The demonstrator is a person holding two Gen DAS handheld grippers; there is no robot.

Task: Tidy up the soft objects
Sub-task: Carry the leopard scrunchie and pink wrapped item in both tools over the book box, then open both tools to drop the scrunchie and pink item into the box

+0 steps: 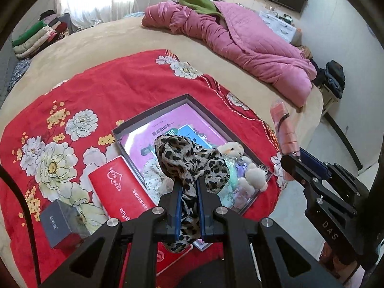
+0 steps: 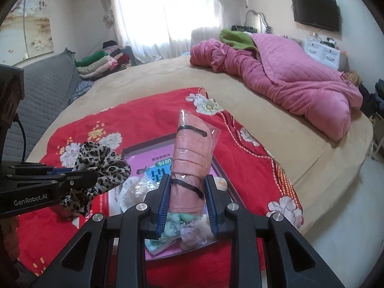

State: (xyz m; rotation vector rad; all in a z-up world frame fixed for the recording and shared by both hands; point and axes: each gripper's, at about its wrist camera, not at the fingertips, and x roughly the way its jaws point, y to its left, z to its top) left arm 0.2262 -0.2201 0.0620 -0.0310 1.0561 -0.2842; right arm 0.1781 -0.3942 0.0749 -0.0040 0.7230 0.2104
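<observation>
Above the open box [image 1: 187,100] on the bed, the left claw [image 1: 189,189] pinches a leopard scarf [image 1: 192,158], and the right claw [image 2: 186,192] clamps a wrapped pink bundle [image 2: 192,153] upright. Best to lower each low over the box's bare far end, clear of the plush toys [image 1: 240,165], before letting go.

One leopard scarf [image 1: 189,160], one pink packet [image 2: 192,165] — one tray [image 1: 148,117], 2 boxes — red [image 1: 120,187], grey [image 1: 60,223].
</observation>
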